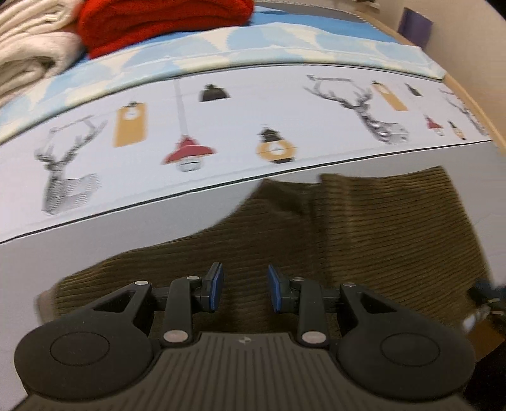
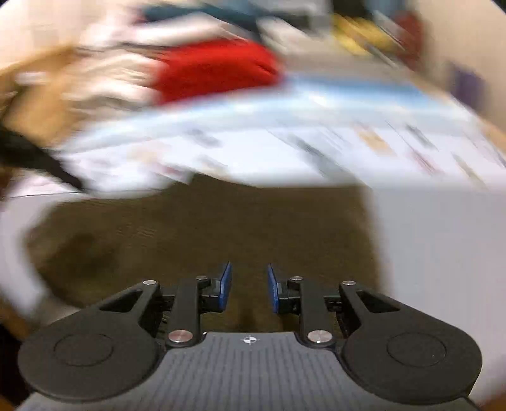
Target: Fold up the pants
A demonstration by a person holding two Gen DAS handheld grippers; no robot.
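1. two grippers hung over olive corduroy pants (image 1: pixel 363 227) lying lower centre on a grey table (image 1: pixel 126 227).
2. left gripper (image 1: pixel 243 291) released, empty.
3. right gripper (image 2: pixel 249 287) parted, gripping nothing; frame blurred.

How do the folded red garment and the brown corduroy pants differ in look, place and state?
The red garment is bright and plush; the brown corduroy pants are dull olive-brown with fine ribs. The red garment sits folded in a thick bundle at the table's far edge beside cream fabric; the pants lie in a flatter layer near the grippers. Both rest on the table, and neither is gripped.
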